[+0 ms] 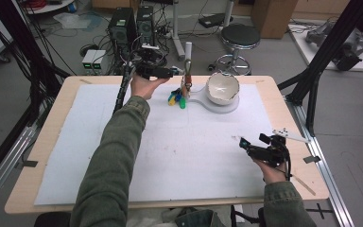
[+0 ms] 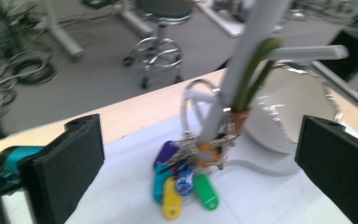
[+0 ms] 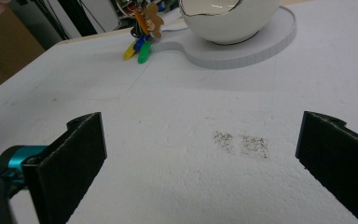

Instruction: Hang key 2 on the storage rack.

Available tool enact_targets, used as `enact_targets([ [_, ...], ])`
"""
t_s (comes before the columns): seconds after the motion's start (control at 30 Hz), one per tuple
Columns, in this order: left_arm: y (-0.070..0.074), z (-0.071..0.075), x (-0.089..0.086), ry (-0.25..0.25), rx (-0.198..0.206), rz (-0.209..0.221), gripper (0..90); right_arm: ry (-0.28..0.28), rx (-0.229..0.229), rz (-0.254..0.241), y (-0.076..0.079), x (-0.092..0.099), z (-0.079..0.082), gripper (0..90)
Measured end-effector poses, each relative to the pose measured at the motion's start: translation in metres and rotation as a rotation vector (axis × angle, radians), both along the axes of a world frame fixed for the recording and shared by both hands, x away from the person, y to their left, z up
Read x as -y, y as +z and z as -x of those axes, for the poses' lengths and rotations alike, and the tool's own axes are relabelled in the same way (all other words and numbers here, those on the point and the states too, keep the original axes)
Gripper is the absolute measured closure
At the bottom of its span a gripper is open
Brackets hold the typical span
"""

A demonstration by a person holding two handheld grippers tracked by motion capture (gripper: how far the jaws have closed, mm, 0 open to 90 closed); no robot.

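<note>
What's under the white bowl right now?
The bowl sits on the round end of a flat grey stand. The stand's middle beneath the bowl is covered; the keys hang beside it.

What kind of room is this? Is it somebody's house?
Probably not a house, more likely a lab or workshop. There are computer towers on the floor, tangled cables, a rolling stool, and a black metal frame around the table.

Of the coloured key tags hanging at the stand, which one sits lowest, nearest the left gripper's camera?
The yellow tag: it hangs lowest in the left gripper view, below the teal tag and left of the green tag.
</note>
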State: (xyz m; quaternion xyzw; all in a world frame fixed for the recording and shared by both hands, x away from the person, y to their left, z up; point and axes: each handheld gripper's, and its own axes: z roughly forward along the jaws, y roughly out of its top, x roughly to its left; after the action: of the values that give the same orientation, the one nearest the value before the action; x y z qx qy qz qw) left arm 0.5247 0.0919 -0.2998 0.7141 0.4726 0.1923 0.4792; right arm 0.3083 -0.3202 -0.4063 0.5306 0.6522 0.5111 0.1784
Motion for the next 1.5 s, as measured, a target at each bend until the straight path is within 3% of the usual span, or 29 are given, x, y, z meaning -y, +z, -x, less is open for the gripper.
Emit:
enact_targets([
  [0.1,-0.001,0.005,-0.011,-0.004,0.007,0.014,1.6,-0.004,0.0,0.004,-0.001,0.0,-0.001,0.7],
  [0.27,-0.004,0.016,-0.03,0.004,0.035,-0.006,1.6,-0.008,0.0,0.015,-0.001,0.0,-0.001,0.7],
  [0.47,-0.01,0.031,-0.058,0.024,0.044,0.02,1.6,-0.014,-0.002,0.026,-0.001,0.0,0.0,0.7],
  [0.83,-0.024,0.063,-0.11,0.072,0.049,0.013,1.6,-0.023,0.0,0.046,-0.003,0.0,0.0,0.7],
  [1.03,-0.026,0.081,-0.125,0.07,0.062,-0.001,1.6,-0.028,0.001,0.055,-0.002,0.0,0.001,0.7],
  [1.5,-0.036,0.121,-0.149,0.067,0.072,0.014,1.6,-0.037,0.012,0.071,-0.002,0.0,0.002,0.7],
])
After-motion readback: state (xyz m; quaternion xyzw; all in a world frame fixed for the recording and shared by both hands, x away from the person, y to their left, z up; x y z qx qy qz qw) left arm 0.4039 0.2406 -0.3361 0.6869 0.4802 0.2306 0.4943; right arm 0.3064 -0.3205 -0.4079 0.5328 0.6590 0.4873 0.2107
